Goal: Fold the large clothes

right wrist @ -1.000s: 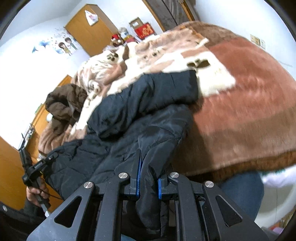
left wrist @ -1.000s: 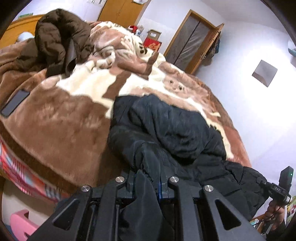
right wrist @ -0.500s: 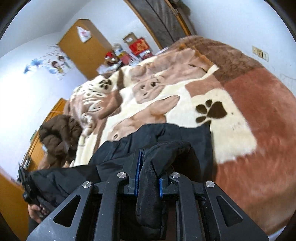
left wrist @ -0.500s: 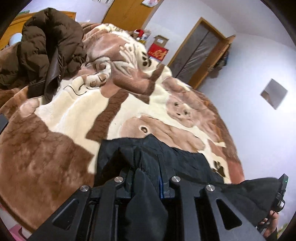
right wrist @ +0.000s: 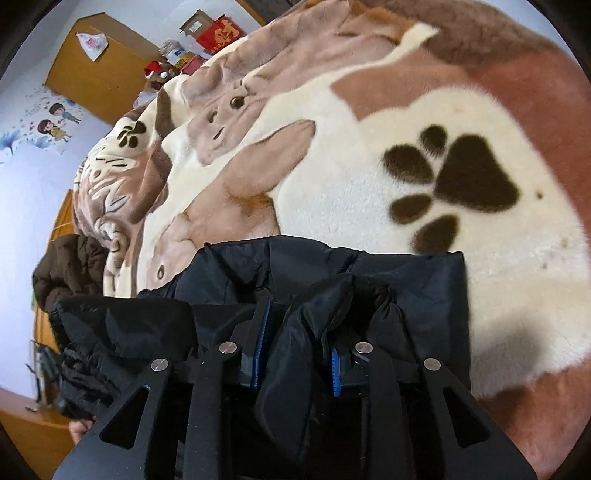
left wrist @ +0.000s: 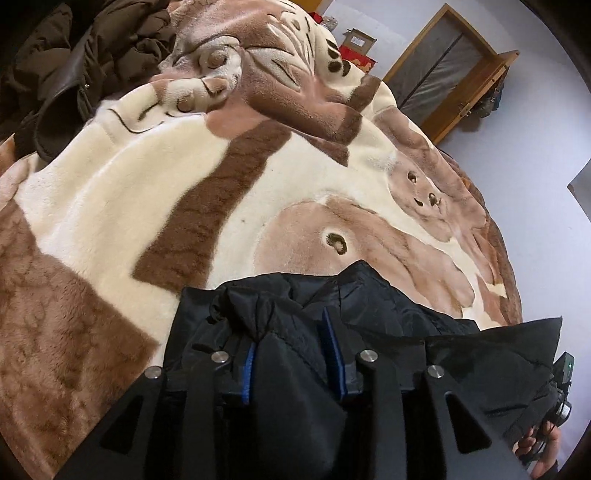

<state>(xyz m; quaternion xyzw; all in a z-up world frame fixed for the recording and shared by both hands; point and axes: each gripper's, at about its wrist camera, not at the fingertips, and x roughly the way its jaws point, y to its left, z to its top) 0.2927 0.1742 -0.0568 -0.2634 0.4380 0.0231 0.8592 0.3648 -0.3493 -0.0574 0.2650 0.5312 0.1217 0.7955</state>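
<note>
A black padded jacket (left wrist: pixel 388 314) lies on the plush brown and cream animal-print blanket (left wrist: pixel 147 206) of the bed. My left gripper (left wrist: pixel 291 343) is shut on a bunched fold of the black jacket, low over the blanket. In the right wrist view the black jacket (right wrist: pixel 406 273) is stretched across the bottom, and my right gripper (right wrist: pixel 299 332) is shut on another fold of it. Each gripper's hand shows at the far edge of the other's view.
A brown puffy coat (left wrist: pixel 92 55) is heaped at the bed's far left, also seen in the right wrist view (right wrist: pixel 70 266). A wooden door (left wrist: pixel 450 62) and wardrobe (right wrist: pixel 99 74) stand beyond the bed, with red boxes (right wrist: pixel 218 31) nearby.
Both grippers have carried the jacket's held edge forward over the bed and lowered it toward the blanket. The jacket's body, spread out a second ago, is now doubled under the grippers.
</note>
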